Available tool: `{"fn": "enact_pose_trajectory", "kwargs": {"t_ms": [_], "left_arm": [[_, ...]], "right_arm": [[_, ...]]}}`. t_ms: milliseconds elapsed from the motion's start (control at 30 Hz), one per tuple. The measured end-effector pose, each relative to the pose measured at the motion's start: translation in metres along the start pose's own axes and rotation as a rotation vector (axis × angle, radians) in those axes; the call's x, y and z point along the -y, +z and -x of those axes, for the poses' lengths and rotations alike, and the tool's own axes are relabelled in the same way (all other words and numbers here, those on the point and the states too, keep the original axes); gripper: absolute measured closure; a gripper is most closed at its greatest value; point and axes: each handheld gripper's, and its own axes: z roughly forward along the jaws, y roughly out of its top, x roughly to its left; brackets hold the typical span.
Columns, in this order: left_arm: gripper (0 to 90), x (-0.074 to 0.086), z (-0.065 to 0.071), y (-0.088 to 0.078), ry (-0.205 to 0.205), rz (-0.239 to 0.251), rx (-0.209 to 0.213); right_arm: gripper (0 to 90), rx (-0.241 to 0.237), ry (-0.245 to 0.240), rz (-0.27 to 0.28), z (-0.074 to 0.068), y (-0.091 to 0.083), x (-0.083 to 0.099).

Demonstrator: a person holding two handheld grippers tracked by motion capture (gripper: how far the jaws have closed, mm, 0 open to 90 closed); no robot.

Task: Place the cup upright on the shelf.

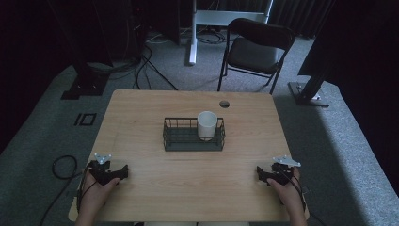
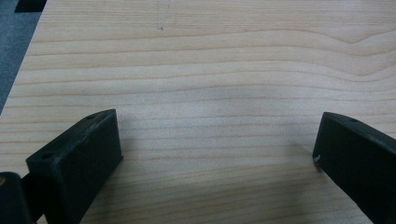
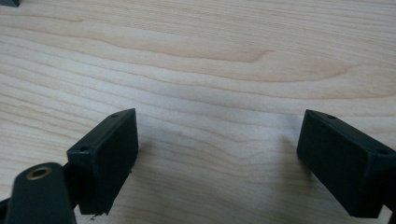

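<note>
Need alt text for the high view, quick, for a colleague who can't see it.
A white cup stands in a black wire basket at the centre of a wooden table. The left gripper and right gripper rest near its front corners, hand-held.

A pale wooden counter, streaked with wavy tan grain, carries a dark wire basket holding a white cup, ahead of and between the black left hand-held gripper and black right hand-held gripper, each topped by a grey plate. Beyond lie grey carpet and a black chair.
</note>
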Motion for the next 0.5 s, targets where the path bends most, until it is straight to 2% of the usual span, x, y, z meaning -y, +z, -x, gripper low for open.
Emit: {"fn": "enact_pose_trajectory", "kwargs": {"t_ms": [233, 500], "left_arm": [[1.3, 0.0000, 0.0000, 0.0000, 0.001, -0.001, 0.000], [1.3, 0.0000, 0.0000, 0.0000, 0.000, 0.000, 0.000]], "right_arm": [[11.5, 0.033, 0.029, -0.001, -0.0034, 0.0004, -0.0002], [11.4, 0.036, 0.031, -0.001, -0.0039, 0.0007, -0.0003]]}}
